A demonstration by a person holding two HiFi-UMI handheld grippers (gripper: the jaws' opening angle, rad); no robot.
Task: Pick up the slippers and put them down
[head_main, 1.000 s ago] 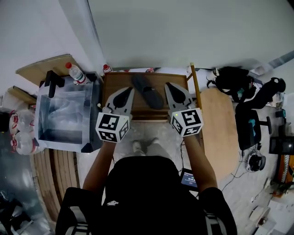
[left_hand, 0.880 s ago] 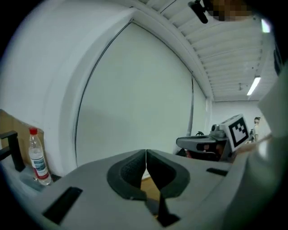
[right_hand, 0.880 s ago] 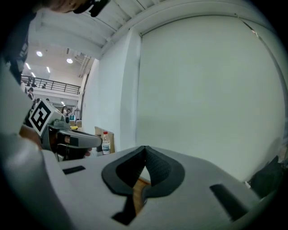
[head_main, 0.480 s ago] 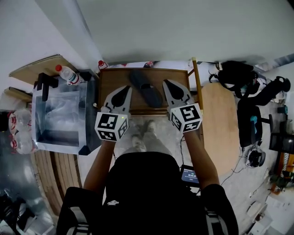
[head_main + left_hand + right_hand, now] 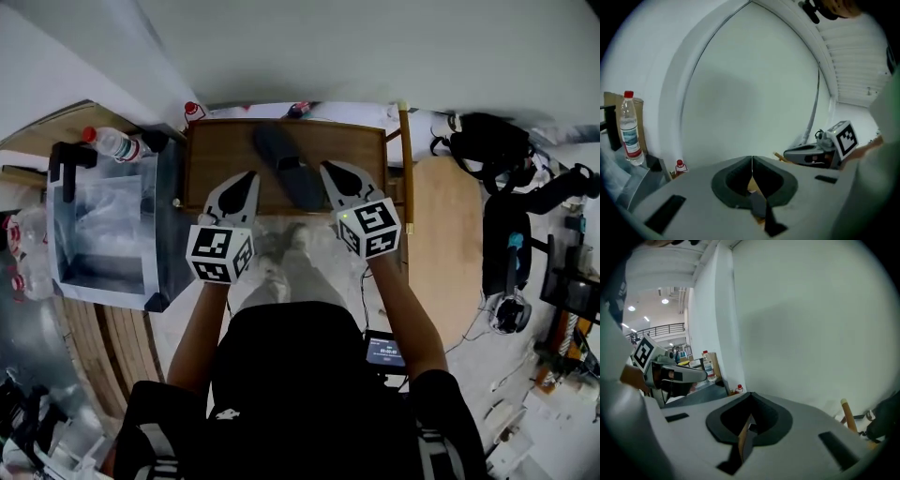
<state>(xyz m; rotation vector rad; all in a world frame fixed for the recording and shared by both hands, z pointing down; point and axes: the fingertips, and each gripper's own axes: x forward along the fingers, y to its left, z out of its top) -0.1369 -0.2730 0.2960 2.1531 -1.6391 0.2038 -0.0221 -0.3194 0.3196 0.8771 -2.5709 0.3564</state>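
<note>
1. Both grippers were closed with nothing held. The left gripper (image 5: pixel 246 180) and right gripper (image 5: pixel 330 172) sat either side of the slippers (image 5: pixel 286 167), which lay on a wooden table (image 5: pixel 220 155) at upper centre of the frame.
2. The step looked like the reach — the jaws needed opening first, then closing across a slipper's narrow edge.
3. The dark slippers lay flat, their long axis running upper left to lower right — the toe end was unclear.

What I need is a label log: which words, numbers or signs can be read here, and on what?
None can be read.
Water bottle label: too blurred.
Small screen by the person's waist: too small.
Left cube and right cube: black-and-white square patterns, no letters.
</note>
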